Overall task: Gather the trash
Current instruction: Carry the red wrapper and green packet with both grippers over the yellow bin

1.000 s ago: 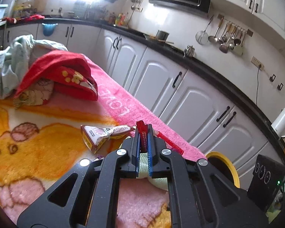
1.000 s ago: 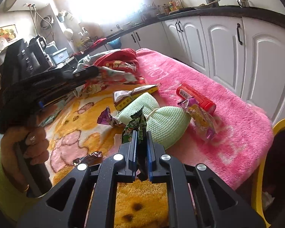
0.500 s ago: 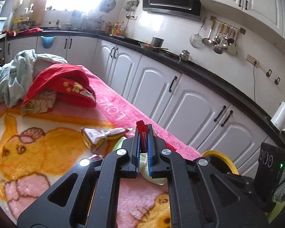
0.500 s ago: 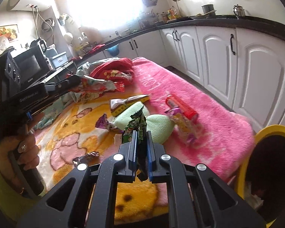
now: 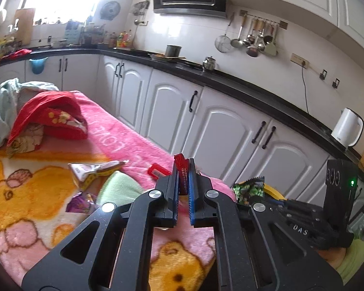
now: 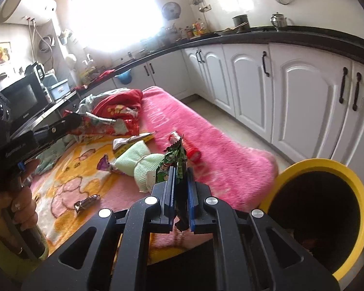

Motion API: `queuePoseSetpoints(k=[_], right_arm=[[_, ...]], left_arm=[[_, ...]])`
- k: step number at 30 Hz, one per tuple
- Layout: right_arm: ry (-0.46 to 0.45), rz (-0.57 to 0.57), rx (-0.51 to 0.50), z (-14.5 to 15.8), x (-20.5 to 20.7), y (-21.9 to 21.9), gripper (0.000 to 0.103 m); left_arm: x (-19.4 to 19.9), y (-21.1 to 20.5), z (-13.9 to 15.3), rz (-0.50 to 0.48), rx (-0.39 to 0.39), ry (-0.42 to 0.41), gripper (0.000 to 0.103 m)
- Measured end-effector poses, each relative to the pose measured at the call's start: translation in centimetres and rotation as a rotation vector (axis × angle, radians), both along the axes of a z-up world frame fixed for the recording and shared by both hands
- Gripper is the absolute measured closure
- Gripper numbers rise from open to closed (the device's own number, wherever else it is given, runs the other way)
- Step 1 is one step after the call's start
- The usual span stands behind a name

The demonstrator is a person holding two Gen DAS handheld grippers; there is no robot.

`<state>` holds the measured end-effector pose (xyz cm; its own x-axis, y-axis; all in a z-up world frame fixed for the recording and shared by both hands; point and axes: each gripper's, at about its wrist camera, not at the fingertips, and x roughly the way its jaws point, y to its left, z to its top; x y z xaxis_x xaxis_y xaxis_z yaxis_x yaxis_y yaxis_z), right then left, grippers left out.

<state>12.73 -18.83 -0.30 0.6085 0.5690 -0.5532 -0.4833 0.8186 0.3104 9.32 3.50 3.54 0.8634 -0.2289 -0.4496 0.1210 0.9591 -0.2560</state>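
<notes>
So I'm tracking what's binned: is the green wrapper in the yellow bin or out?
Out. The green wrapper is clamped in the right gripper, left of the yellow bin.

Both wrist cams look fwd, downward; share pink blanket (image 5: 123, 140), cabinets (image 6: 303, 101).

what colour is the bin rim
Yellow; the bin rim shows best in the right wrist view.

A pink blanket (image 6: 218, 145) with yellow cartoon animals, a red wrapper (image 5: 182, 169), a green-patterned wrapper (image 6: 174, 160), a yellow-rimmed bin (image 6: 332, 167), white cabinets (image 5: 220, 131).
</notes>
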Motion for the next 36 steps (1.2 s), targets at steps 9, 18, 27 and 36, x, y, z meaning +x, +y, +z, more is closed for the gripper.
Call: queuePoseSetpoints(k=[9,18,27,36], right_arm=[[-0.025,-0.08,0.002,0.6,-0.2,-3.9,0.094],[-0.053,-0.159,0.008,1.1,-0.7,-7.3,0.094],[-0.061,-0.233,0.021,1.1,-0.6,-10.7,0.094],[-0.06,-0.318,0.018,0.1,-0.8,-14.3,0.094]], left_arm=[[-0.1,-3.4,-0.3,-0.066,0.021,-0.002,0.1],[0.3,-6.5,-0.6,-0.126,0.04,0.005,0.1],[0.6,-10.1,-1.4,-0.196,0.072,0.021,0.1],[0.9,-13.9,-2.7,-0.269,0.104,0.039,0.1]])
